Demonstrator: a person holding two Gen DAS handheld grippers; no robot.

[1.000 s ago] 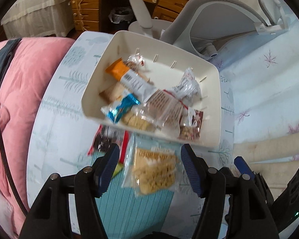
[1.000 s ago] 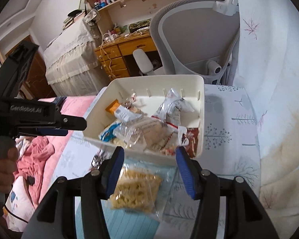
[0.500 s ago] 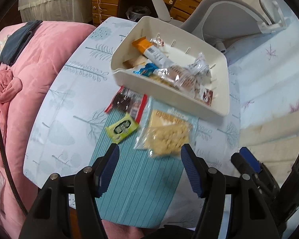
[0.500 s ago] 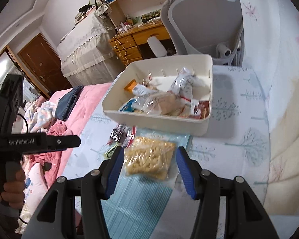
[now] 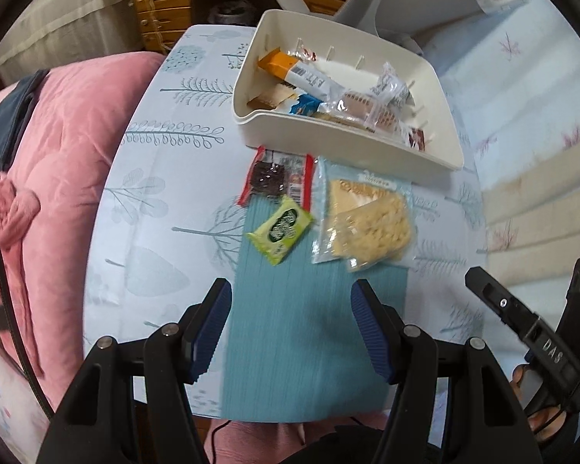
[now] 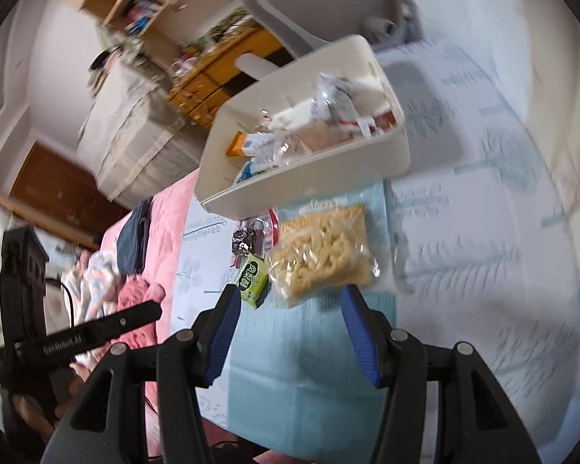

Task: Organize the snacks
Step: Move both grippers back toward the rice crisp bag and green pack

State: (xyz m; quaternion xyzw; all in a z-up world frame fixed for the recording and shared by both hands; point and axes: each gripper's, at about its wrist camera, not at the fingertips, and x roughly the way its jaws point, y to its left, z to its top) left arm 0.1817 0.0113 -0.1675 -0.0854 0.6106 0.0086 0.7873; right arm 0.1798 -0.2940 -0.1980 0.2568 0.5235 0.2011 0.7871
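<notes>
blue-padded left gripper (image 5: pixel 290 305) and right gripper (image 6: pixel 288 311) both spread apart, empty, above the teal mat (image 5: pixel 305 348)

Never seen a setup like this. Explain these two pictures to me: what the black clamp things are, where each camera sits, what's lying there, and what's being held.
No robot here: a person holds a two-finger gripper in each hand, and each carries a fisheye camera looking along its blue-padded fingers. One picture looks out from the left gripper, the other from the right gripper. Both are open and hold nothing. On the table lies a teal mat with a green packet, a dark red-edged packet and a clear bag of yellow snacks. Behind stands a white bin already holding several wrapped snacks.
</notes>
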